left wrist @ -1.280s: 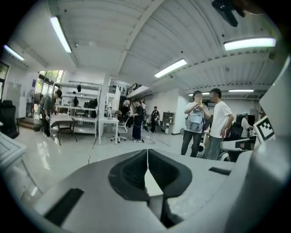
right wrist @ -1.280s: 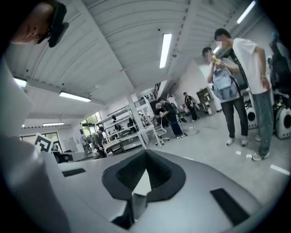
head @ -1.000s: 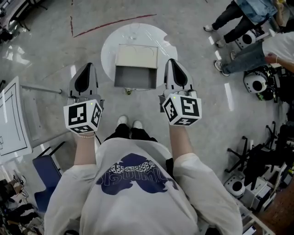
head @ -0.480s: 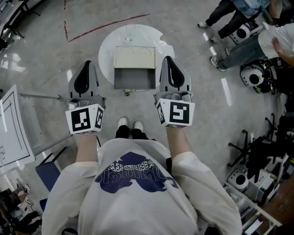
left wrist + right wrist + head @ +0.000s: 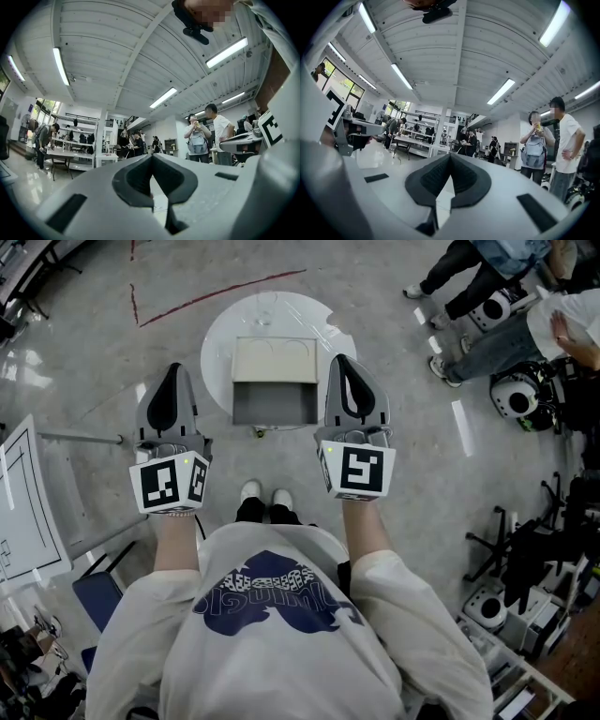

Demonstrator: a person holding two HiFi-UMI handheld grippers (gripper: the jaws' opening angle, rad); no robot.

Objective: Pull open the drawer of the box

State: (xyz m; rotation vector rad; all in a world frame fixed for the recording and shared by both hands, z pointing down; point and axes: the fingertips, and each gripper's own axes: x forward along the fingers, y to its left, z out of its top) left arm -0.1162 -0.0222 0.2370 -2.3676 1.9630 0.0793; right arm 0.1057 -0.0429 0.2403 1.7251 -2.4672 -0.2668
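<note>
Grey concrete floor (image 5: 112,343) lies under everything in the head view. Nearest the camera is the person's white shirt (image 5: 262,634) with a blue print, and both forearms reach forward from it. The left gripper (image 5: 172,373) and the right gripper (image 5: 346,362) are held side by side and point level, each with its marker cube toward the person. In its own view, each gripper's jaws meet at the tips with nothing between them. Two white shoes (image 5: 264,490) show between the arms.

Beyond the shoes stands a round white table (image 5: 220,343) that bears the box (image 5: 276,359). Its drawer (image 5: 275,402) is pulled out toward the person, with the grey inside open to the camera. In the head view the grippers flank the drawer, one on each side, and both are clear of it. A red line (image 5: 216,292) curves across the floor past the table. At the far right, people (image 5: 487,287) stand beside round white devices (image 5: 518,407). The gripper views look across a hall with long ceiling lights (image 5: 61,65), where more people stand.
</note>
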